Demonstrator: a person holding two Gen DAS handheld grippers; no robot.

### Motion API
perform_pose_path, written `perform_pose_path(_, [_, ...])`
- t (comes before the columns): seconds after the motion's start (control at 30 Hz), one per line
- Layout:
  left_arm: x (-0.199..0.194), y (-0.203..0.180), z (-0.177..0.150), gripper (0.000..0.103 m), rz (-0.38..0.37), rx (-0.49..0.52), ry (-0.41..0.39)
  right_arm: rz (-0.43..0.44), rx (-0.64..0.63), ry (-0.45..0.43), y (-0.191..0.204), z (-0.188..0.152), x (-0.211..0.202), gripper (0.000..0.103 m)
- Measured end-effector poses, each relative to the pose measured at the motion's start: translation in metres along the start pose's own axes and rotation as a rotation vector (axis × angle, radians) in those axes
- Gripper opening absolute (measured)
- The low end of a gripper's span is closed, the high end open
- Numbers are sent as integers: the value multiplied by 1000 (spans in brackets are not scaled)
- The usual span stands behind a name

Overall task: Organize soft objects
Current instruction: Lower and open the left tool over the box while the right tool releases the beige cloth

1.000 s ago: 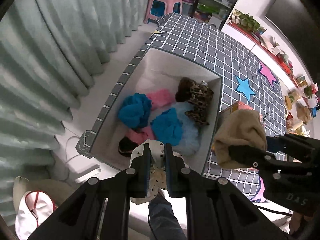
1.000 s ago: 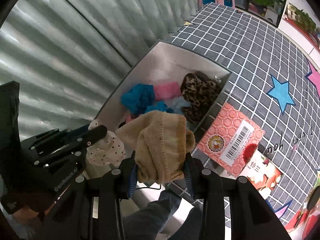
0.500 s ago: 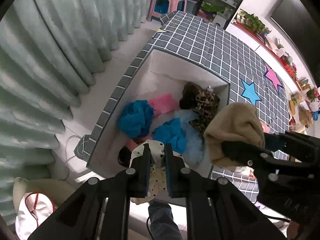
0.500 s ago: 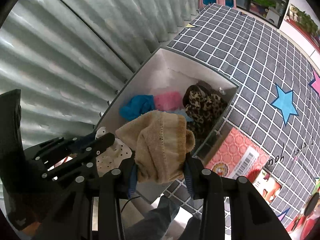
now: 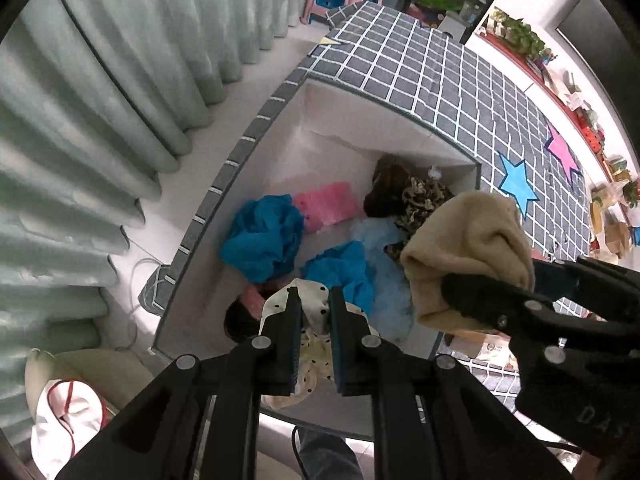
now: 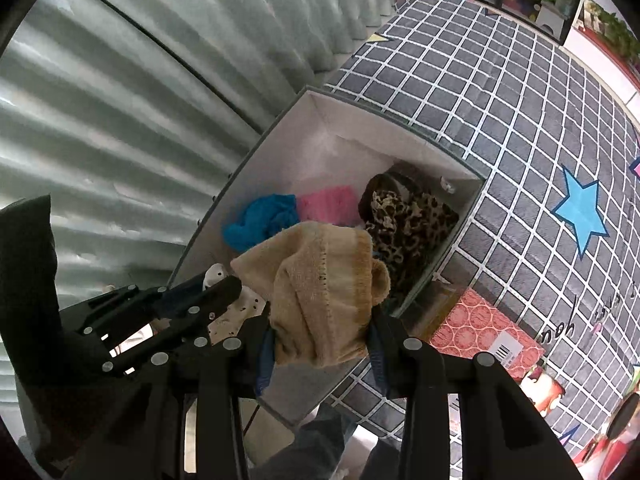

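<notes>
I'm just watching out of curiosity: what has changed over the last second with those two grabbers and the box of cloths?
Both grabbers carried their cloths in over the open box. The right gripper still clamps the tan cloth, the left gripper the dotted white cloth. Nothing was let go; the cloths in the box lie unchanged.

Two fisheye views, each sitting just behind a gripper's black fingers, are looking steeply down from close above. The left wrist camera is facing into an open white-lined storage box (image 5: 352,128) with pleated curtains (image 5: 100,100) at picture left. The right wrist camera is looking into the same box (image 6: 360,120) from beside it. Both are sharing the box, the curtains (image 6: 140,80) and the checked rug (image 5: 460,92), and each is catching the other gripper.
</notes>
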State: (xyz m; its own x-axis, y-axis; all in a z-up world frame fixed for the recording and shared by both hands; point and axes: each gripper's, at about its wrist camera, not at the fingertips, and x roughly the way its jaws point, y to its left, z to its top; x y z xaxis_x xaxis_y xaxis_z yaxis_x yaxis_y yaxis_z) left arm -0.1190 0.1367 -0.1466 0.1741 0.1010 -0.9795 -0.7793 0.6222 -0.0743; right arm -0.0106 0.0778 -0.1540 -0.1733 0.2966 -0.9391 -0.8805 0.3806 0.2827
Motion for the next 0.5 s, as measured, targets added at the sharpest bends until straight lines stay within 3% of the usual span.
perform_pose_path(0.5, [20,3,-5,14,27,-6,55,3,2,38,4,2,14,40])
